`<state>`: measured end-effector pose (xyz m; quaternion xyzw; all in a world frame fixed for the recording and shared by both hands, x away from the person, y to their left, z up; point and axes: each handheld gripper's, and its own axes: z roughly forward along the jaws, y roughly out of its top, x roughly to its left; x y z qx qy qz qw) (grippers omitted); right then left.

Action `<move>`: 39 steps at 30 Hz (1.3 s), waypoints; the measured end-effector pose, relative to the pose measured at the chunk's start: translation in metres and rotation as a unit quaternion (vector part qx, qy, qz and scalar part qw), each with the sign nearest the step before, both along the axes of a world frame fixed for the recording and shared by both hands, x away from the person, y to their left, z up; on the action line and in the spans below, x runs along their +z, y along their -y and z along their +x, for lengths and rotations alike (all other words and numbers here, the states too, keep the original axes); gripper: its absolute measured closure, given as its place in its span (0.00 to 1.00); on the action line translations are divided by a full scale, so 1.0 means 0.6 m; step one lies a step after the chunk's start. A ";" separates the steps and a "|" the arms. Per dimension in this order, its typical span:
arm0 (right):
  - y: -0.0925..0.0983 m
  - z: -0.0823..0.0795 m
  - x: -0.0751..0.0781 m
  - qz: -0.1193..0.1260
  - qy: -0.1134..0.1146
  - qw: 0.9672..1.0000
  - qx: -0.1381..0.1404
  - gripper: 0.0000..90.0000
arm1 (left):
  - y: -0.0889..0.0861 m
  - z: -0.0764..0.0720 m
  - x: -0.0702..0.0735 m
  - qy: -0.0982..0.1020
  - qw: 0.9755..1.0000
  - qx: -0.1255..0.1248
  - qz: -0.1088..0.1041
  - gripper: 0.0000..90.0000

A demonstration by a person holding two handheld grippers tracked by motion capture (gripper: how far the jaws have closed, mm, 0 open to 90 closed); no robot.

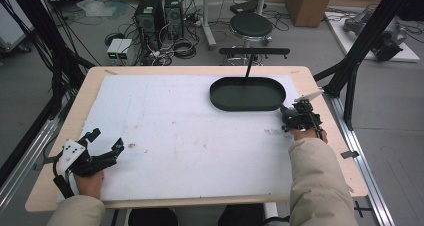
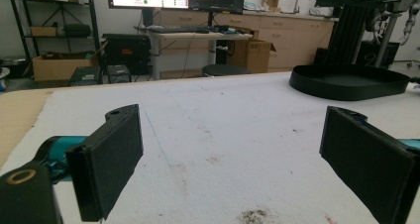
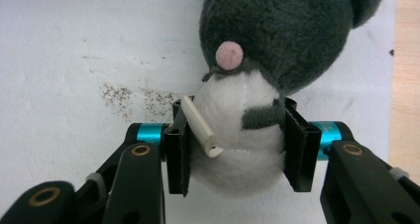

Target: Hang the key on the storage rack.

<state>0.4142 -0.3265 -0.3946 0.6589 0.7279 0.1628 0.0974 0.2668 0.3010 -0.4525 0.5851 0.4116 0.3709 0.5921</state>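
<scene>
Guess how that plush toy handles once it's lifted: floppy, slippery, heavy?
Probably soft: the plush toy bulges around the right gripper pads squeezing its white belly. Likely light for its size, being stuffed fabric. The fuzzy pile should resist slipping, though the ungripped grey head may droop.

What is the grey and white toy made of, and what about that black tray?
The toy looks like soft plush fabric: fuzzy grey and white fur, a stitched seam, and its belly bulges between the pads of the right gripper. The black tray seems to be hard plastic or perhaps painted metal, with a smooth, matte raised rim.
</scene>
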 end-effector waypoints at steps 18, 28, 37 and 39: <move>-0.014 -0.013 0.068 -0.004 0.093 0.991 0.099 0.63 | 0.000 0.000 0.000 0.000 1.000 -0.001 0.003 0.11; -0.037 -0.003 0.096 0.008 0.127 0.982 0.140 0.63 | 0.000 0.001 0.000 -0.001 1.000 0.001 -0.001 0.11; -0.055 0.022 0.130 0.016 0.149 0.975 0.163 0.63 | -0.001 0.001 0.000 -0.003 1.000 0.001 -0.003 0.11; -0.057 0.024 0.133 0.017 0.153 0.974 0.166 0.63 | -0.001 0.001 0.000 -0.002 1.000 0.002 -0.005 0.11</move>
